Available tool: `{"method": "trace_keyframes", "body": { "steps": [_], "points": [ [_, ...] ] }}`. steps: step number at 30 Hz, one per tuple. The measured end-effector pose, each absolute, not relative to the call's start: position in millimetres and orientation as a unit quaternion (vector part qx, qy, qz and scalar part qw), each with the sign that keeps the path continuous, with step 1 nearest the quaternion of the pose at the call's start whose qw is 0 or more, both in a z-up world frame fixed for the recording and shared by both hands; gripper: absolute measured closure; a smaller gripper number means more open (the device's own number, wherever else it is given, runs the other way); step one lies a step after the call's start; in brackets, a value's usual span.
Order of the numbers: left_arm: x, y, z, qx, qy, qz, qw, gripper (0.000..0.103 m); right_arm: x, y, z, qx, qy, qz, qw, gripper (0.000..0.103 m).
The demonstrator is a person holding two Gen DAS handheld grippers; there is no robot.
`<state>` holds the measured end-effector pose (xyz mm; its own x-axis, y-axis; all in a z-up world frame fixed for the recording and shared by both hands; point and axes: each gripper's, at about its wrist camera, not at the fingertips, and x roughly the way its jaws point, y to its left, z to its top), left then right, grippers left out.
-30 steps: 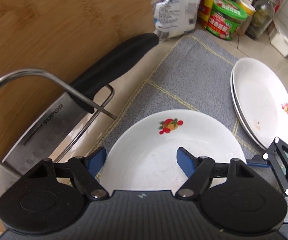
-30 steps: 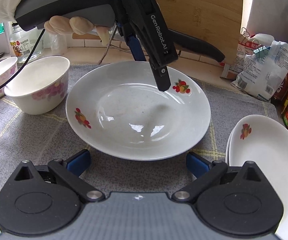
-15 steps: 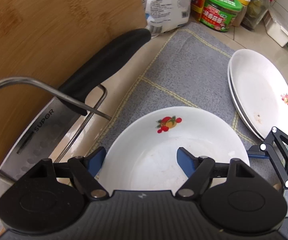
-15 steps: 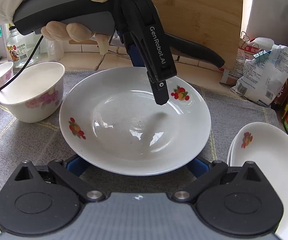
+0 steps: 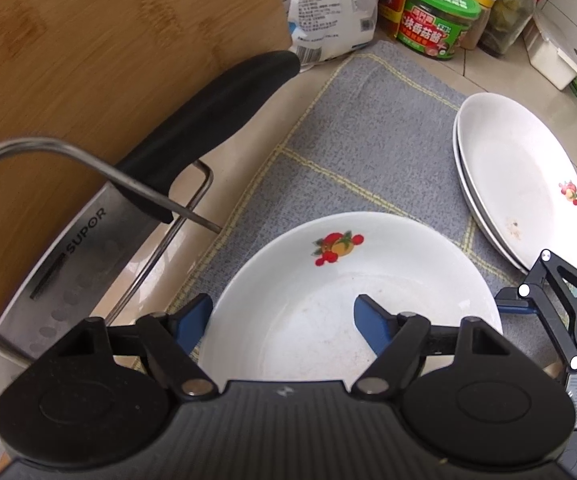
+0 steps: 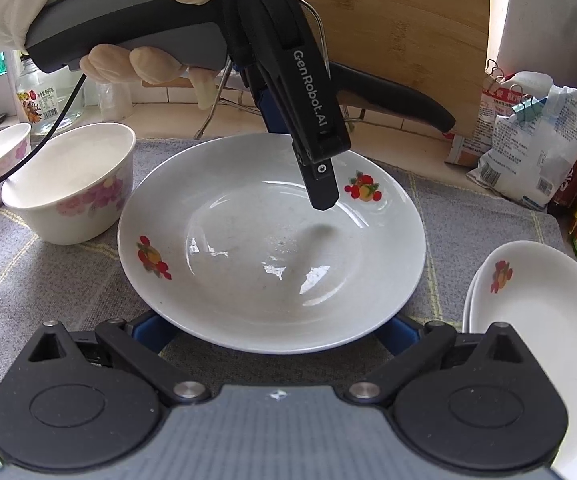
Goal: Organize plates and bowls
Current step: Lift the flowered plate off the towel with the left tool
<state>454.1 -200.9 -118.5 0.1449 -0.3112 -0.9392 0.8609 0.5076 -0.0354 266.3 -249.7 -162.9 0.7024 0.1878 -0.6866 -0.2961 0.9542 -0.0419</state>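
The shallow white ceramic plate with red fruit decals [image 6: 272,240] sits mid-way along the grey checked cloth mat [image 5: 368,128], closer to its back edge where the wire rack is. Both claws are on it at once. The left gripper [image 5: 284,316] is spread wide, one blue finger outside the plate's left rim and the other over the well, so it straddles the rim without pinching it. The right gripper [image 6: 272,334] is also wide, and its blue fingers tuck under the near rim, so I can't tell if they touch the underside.

What I'd worry about: glazed ceramic is slick, and a thin sloped rim gives the pads little to bite. Lift with one side loose and the plate probably tips and slides off. Two claws pulling at slightly different times could also twist it and knock it against the rack. Swing it right too low and it likely clips the stack at the mat's right edge.

Counts: three fruit-decal plates, this one plus a stack of two matching white plates [image 5: 524,184]. Two white bowls with pink flower prints [image 6: 72,184] at the mat's left edge. One steel cleaver with a black handle [image 5: 100,236] in the wire rack [image 5: 40,150], in front of a wooden cutting board [image 5: 88,52].
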Motion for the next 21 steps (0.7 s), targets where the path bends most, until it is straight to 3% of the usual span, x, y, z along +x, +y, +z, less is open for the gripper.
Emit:
{"method": "trace_keyframes", "body": {
  "steps": [21],
  "points": [
    [451.2,-191.3,-114.8,0.265,0.506,-0.417,0.707,0.027,261.4,-257.2,-156.5,-0.060,0.356,0.150,0.920,0.000]
  ]
}}
